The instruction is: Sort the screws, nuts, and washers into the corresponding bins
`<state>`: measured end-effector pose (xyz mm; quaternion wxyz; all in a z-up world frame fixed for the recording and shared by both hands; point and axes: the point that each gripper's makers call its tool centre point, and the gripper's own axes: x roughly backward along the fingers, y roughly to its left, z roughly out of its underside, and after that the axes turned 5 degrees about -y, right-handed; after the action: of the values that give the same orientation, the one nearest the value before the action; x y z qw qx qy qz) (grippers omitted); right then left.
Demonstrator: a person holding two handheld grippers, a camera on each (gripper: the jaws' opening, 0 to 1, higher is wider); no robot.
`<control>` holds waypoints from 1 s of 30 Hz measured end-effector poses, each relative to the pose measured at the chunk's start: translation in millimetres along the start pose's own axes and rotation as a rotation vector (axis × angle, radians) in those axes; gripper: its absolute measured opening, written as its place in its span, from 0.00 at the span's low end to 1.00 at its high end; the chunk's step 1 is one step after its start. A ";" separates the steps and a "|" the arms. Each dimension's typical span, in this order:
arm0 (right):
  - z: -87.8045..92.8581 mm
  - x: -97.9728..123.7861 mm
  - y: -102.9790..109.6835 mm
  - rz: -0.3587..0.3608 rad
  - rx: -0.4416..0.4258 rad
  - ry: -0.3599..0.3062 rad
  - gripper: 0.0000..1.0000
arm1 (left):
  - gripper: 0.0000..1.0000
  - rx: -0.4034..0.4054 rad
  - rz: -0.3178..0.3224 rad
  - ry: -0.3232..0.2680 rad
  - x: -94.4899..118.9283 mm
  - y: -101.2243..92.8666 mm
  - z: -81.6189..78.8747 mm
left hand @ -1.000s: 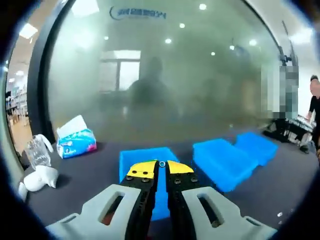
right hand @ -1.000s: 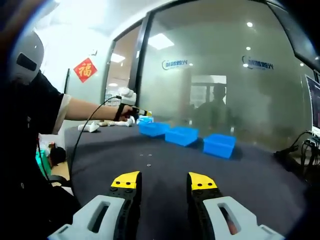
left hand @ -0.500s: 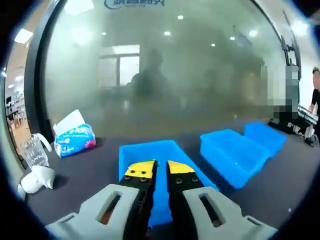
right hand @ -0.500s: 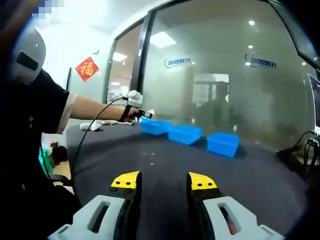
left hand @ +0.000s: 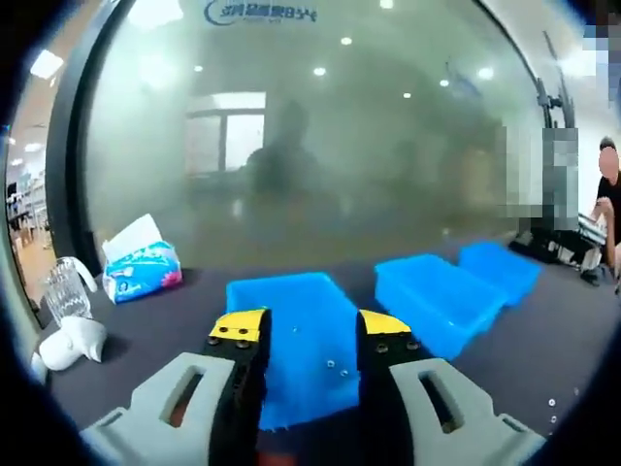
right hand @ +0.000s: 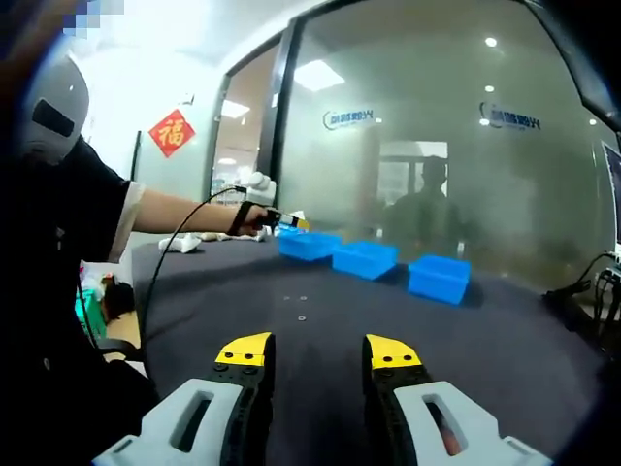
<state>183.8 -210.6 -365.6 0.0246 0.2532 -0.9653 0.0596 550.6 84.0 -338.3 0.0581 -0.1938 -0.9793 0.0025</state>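
A second before, the left gripper (left hand: 309,335) was clenched on a small ring-shaped piece, probably a washer or a nut, above the nearest blue bin (left hand: 291,335); at this moment its jaws stood apart with nothing between them. I judge that the piece was dropped into this bin, so one sorting step was finished. A few tiny shiny pieces (left hand: 335,365) lay on the bin floor, too small to name. Two other bins (left hand: 456,291) stood to the right of it on the dark table (left hand: 146,325). The right gripper (right hand: 316,351) hovered released and empty, and several loose small parts (right hand: 301,316) lay on the table ahead of it, well before the bins.
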 end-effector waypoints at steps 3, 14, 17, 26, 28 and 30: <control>-1.9 -1.8 2.7 -0.006 0.006 -0.001 0.33 | 0.35 0.019 0.022 -0.024 9.9 -5.0 -4.4; -6.6 -4.4 4.5 -0.009 0.008 -0.008 0.33 | 0.37 -0.039 0.125 -0.073 84.8 -37.9 -11.9; -7.2 -5.7 5.2 -0.011 0.008 -0.009 0.33 | 0.39 -0.050 0.162 -0.080 116.5 -51.3 -5.6; -12.5 -8.7 9.3 -0.022 0.012 -0.019 0.33 | 0.39 0.001 0.206 -0.120 194.3 -60.3 12.3; -13.1 -8.2 8.2 -0.018 0.012 -0.021 0.33 | 0.40 -0.035 0.205 -0.136 206.8 -63.5 14.5; -13.6 -8.1 6.8 -0.014 0.009 -0.022 0.33 | 0.40 -0.004 0.217 -0.143 222.5 -68.3 18.1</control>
<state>187.8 -199.1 -353.5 0.0130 0.2605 -0.9634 0.0610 318.3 105.7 -329.2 -0.0130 -0.2983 -0.9542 0.0204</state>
